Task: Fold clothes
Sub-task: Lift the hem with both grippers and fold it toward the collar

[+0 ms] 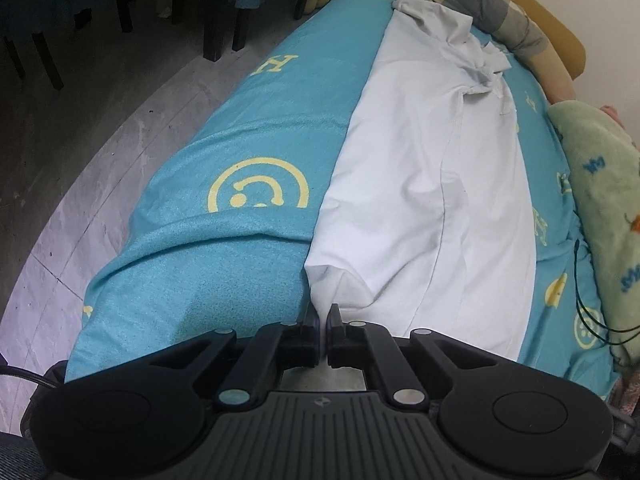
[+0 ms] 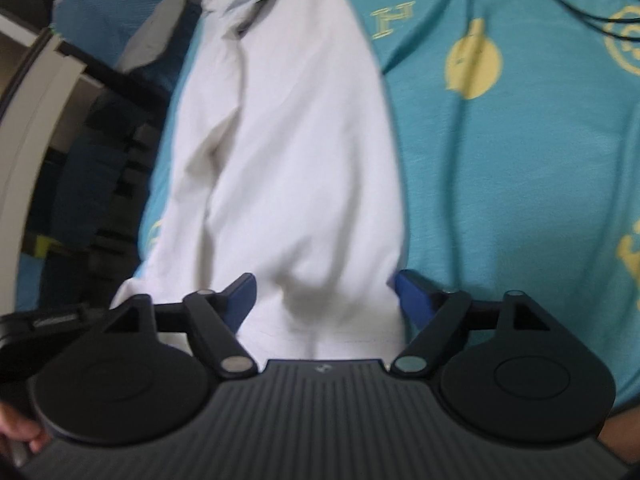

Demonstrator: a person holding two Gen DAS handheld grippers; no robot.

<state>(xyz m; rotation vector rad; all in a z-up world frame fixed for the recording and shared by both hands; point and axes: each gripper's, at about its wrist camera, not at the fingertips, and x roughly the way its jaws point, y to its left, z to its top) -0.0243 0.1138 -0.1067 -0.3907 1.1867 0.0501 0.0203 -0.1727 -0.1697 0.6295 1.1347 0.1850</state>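
A white shirt (image 1: 420, 184) is laid lengthwise on a bed covered by a teal sheet (image 1: 224, 128) with yellow prints. The left hand-held gripper (image 1: 323, 316) is closed to a narrow slit, and the shirt's near corner is pinched between its jaws. The right hand-held gripper (image 2: 324, 296) is held wide open, with the shirt's hem lying between its blue pads (image 2: 412, 296), ungripped. A green blanket (image 1: 600, 184) is seen beside the shirt.
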